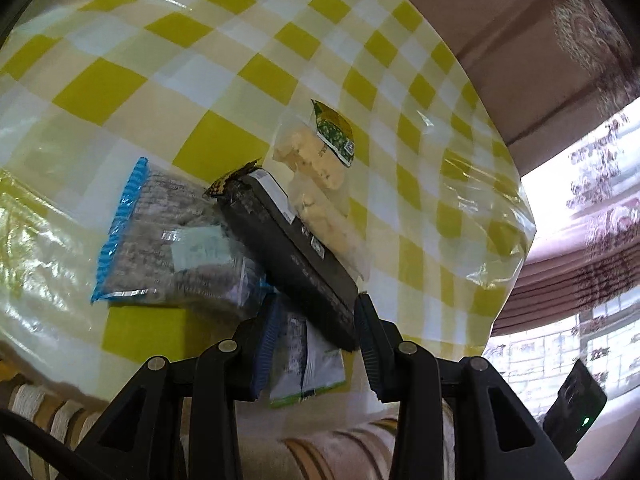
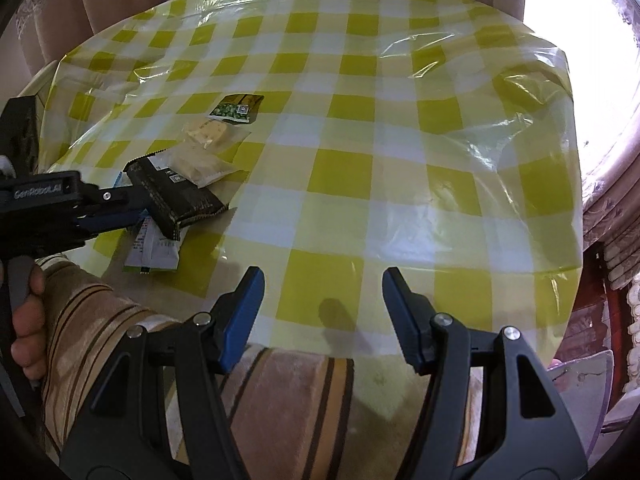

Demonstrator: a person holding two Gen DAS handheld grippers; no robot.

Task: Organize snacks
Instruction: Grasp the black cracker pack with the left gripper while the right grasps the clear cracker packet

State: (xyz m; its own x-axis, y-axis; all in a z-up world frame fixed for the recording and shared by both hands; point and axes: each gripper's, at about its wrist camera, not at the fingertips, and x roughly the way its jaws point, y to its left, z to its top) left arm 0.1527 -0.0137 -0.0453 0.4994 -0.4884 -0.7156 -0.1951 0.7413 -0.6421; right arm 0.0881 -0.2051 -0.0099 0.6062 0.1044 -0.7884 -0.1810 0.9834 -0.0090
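Between the left gripper's (image 1: 310, 344) pinching pads sits the dark snack pack (image 1: 292, 248), lying tilted over a white-green packet (image 1: 316, 368) beside a blue-edged bag (image 1: 172, 240) on the checked tablecloth (image 2: 360, 184), while the right gripper (image 2: 323, 312) hovers spread and empty.

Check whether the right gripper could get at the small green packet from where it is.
Probably yes. The right gripper is open and empty over bare tablecloth, and nothing lies across its way to the green packet. The other snacks sit to the left.
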